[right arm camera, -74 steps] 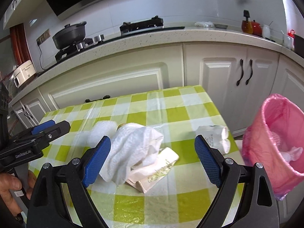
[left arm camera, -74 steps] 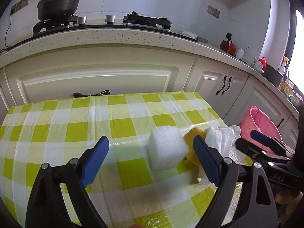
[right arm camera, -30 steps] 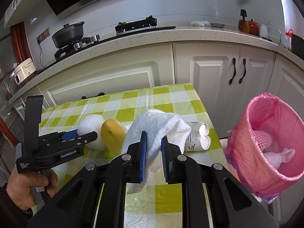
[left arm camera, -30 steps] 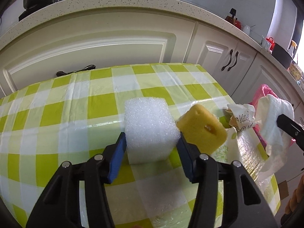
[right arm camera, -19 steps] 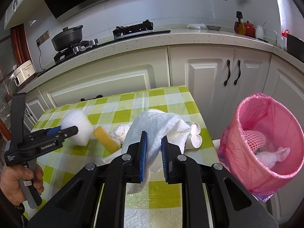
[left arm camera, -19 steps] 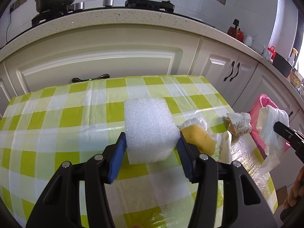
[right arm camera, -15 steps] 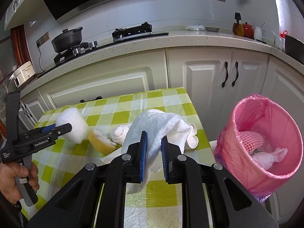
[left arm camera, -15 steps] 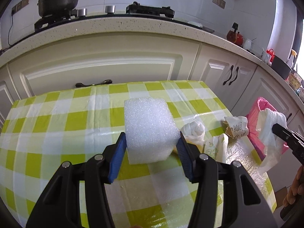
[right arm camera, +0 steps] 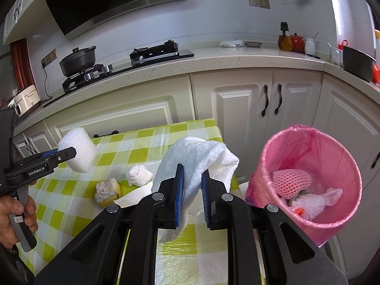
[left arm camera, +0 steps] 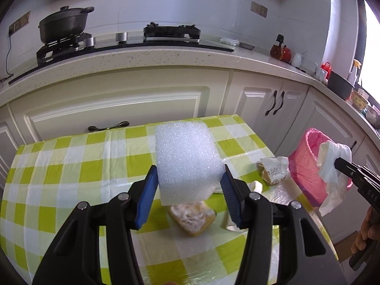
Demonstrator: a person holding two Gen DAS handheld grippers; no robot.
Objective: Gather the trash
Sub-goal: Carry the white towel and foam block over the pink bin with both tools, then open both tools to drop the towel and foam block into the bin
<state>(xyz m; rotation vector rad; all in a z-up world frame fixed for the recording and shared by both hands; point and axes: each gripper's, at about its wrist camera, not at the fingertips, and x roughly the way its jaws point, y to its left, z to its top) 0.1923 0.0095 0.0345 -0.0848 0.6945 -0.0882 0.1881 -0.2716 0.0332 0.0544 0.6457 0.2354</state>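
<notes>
Lifted off the bench since earlier, the foam block [left arm camera: 187, 161] sat pinched in the left tongs [left arm camera: 188, 196]; right tongs [right arm camera: 192, 196] squeezed the limp, light paper towel [right arm camera: 197, 159].

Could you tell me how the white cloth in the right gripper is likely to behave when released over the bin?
The white cloth drapes limply over the right gripper, so it is probably floppy and light. Its hanging tail might snag the jaws or catch the rim of the pink bin instead of dropping cleanly.
</notes>
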